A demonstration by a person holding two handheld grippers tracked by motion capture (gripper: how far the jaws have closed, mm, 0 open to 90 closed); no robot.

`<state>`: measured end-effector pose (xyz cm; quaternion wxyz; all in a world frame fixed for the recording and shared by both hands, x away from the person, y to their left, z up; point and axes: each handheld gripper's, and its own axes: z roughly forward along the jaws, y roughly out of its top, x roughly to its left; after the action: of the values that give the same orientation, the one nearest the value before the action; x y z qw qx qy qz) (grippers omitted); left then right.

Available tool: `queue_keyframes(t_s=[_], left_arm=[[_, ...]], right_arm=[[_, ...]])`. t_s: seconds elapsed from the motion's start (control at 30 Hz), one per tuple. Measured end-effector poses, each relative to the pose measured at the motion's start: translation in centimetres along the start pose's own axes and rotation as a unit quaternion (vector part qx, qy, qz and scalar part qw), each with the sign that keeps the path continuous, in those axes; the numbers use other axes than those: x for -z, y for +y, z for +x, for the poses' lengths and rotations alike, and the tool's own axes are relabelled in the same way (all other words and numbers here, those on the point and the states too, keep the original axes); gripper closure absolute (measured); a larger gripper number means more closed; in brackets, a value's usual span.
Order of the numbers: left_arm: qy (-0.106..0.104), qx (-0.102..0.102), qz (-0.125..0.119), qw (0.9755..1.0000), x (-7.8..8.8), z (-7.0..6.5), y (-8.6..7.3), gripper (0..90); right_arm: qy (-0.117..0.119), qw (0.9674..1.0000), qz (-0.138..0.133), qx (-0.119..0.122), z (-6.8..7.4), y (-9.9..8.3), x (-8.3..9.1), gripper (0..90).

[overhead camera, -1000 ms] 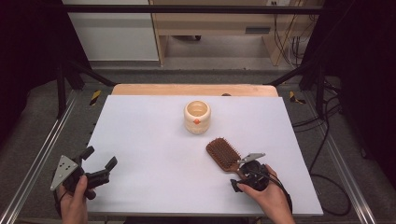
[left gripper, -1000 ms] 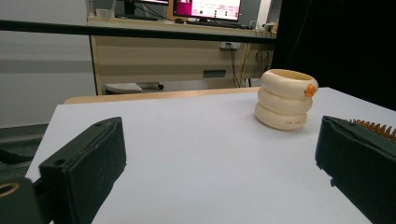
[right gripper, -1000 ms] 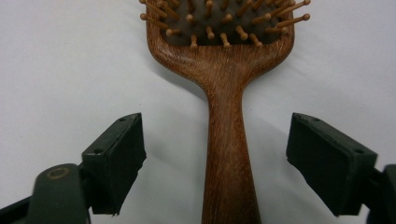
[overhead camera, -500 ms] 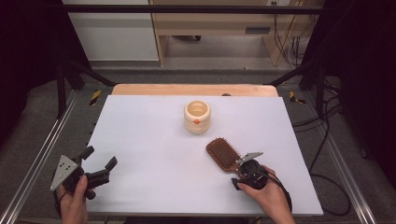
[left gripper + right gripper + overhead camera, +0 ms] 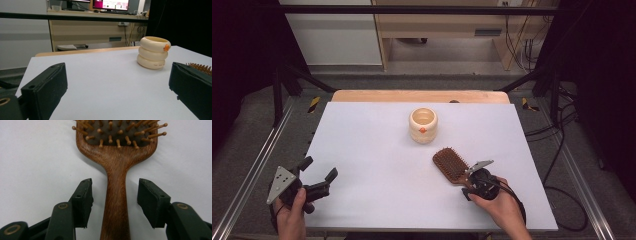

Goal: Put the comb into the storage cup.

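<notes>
Lying flat on white table (image 5: 372, 145), wooden hairbrush (image 5: 117, 157) points handle between jaws of right gripper (image 5: 115, 195). Jaws just been closing, gap left both sides of handle, pads not touching. Bristles up, head just ahead of fingertips. Cream ringed cup (image 5: 423, 125) well beyond brush. Left gripper (image 5: 319, 177) spread wide, nothing between jaws, cup far ahead.

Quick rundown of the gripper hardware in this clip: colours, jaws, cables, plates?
Both are handheld black units. The left gripper carries a grey three-cornered plate with small holes, and its jaws are blocky, matte black. The right gripper has dark jaws with flat rectangular pads, brass-coloured pivot pins, a grey plate on top and a black cable trailing over the hand. No sleeves visible.
</notes>
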<state>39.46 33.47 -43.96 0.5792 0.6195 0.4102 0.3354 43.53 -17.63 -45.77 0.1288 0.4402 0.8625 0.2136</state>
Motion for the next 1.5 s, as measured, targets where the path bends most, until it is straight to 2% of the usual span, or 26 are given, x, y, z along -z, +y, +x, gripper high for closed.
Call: queue_keyframes(t_s=[0.17, 0.43, 0.8, 1.03, 1.23, 1.5], left_arm=[[-0.001, 0.0, 0.0, 1.0, 0.1, 0.0, 0.0, 2.1], [0.0, -0.001, 0.0, 1.0, 0.0, 0.0, 0.0, 2.1], [0.0, -0.001, 0.0, 1.0, 0.1, -0.1, 0.0, 2.1], [-0.001, -0.003, 0.003, 1.0, -0.1, -0.2, 0.0, 2.1], [-0.002, -0.003, 0.003, 1.0, -0.1, -0.3, 0.0, 2.1], [-0.001, 0.0, 0.002, 1.0, 0.0, -0.2, 0.0, 2.1]], right_arm=[[0.006, 1.0, -0.003, -0.004, -0.3, 0.5, -0.1, 49.5], [0.01, 0.9999, 0.005, -0.01, 0.0, 1.0, -0.6, 53.2], [0.016, 0.9998, 0.01, -0.011, -0.6, 1.0, -0.6, 64.9], [0.02, 0.9993, 0.028, -0.014, -0.8, 1.4, -0.6, 71.4], [0.031, 0.9988, 0.034, -0.018, -1.0, 1.6, -0.7, 72.4], [0.031, 0.9988, 0.038, -0.005, -1.0, 1.7, -0.6, 72.7]])
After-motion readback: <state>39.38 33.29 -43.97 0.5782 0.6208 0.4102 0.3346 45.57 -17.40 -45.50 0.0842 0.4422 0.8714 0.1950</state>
